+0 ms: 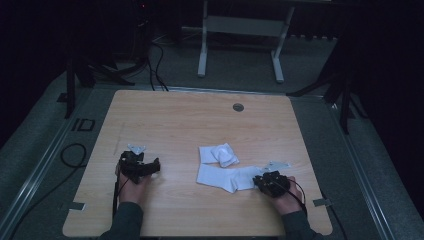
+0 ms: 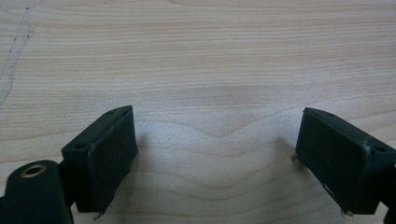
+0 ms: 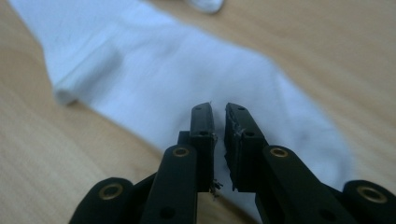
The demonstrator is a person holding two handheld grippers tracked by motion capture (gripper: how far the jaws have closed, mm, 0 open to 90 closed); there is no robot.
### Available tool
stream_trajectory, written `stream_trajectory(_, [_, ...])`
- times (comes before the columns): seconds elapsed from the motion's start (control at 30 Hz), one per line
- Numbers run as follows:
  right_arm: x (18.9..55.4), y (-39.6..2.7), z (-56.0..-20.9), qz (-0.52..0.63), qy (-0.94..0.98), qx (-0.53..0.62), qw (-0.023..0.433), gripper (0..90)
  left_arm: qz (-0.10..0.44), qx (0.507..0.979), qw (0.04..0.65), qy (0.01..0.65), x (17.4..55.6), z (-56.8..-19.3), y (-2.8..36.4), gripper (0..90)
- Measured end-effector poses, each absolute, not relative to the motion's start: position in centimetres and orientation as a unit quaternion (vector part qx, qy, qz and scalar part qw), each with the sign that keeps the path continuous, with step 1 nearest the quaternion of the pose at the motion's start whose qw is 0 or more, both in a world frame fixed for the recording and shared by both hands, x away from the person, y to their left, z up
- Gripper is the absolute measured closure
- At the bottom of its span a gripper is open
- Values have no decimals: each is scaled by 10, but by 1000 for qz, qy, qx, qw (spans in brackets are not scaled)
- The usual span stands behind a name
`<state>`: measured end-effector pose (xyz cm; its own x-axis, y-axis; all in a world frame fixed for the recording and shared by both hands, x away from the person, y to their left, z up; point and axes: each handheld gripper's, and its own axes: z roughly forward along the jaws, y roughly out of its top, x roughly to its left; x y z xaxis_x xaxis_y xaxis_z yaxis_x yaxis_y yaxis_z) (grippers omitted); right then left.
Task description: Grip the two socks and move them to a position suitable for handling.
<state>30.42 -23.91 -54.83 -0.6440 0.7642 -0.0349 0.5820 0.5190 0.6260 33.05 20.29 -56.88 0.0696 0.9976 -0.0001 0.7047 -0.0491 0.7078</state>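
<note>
A white sock [image 1: 225, 177] lies flat on the wooden table [image 1: 175, 115], right of centre. A second white sock [image 1: 223, 154], rolled into a bundle, rests on its far edge. My right gripper [image 1: 256, 180] sits at the flat sock's right end. In the right gripper view, that gripper [image 3: 218, 112] hovers low over the sock [image 3: 140, 70], shut to a thin slit with no cloth pinched. The rolled sock [image 3: 205, 4] peeks in at the top. My left gripper [image 1: 156, 165] rests on bare wood to the left, well apart from the socks. Its jaws [image 2: 217, 158] stand wide open and empty.
A round cable hole [image 1: 238, 107] sits near the table's far edge. Beyond the table stands a white desk frame [image 1: 202, 50] on grey carpet. Black cables [image 1: 75, 155] loop on the floor at the left. Dark stands flank the table.
</note>
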Motion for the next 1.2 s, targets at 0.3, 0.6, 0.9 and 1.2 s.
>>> stream_trajectory(0.3, [294, -228, -550, 303, 866, 372, 145, 785, 261, 675, 280, 630, 330, -569, 203, 123])
stream_trajectory(0.6, [282, -210, -551, 320, 876, 341, 118, 750, 261, 676, 280, 630, 330, -569, 203, 123])
stream_trajectory(0.9, [276, -199, -552, 330, 883, 318, 100, 731, 261, 676, 280, 630, 330, -569, 203, 123])
stream_trajectory(1.2, [280, -192, -545, 347, 885, 300, 81, 702, 261, 676, 280, 630, 330, -569, 203, 123])
